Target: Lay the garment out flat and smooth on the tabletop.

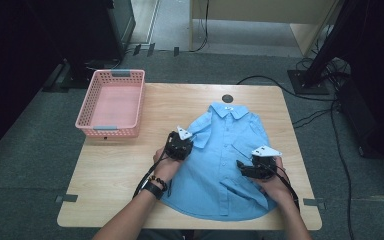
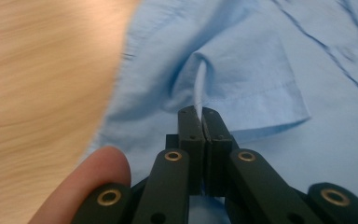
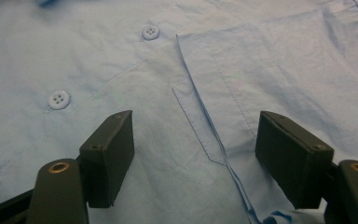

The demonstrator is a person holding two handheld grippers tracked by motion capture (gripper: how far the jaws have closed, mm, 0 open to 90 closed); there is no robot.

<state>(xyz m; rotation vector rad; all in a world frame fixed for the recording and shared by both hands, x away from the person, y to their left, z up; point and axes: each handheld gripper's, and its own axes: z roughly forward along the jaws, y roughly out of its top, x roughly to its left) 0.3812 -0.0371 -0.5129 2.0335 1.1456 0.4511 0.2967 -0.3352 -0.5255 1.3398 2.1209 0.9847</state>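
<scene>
The blue shirt lies flat at frame centre on the table. The left gripper pinches its sleeve hem, probably for folding. The right gripper hovers wide above the chest pocket, empty.

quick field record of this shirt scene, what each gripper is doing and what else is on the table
garment: light blue shirt, short-sleeved, lying flat on its back, collar at the far end
surface: wooden table
left gripper: jaws shut, pinching the hem of the sleeve on the shirt's left edge
right gripper: jaws open, over the chest pocket, gripping nothing
buttons: two white buttons beside the pocket
other item: pink basket at the far left corner, looks empty
</scene>
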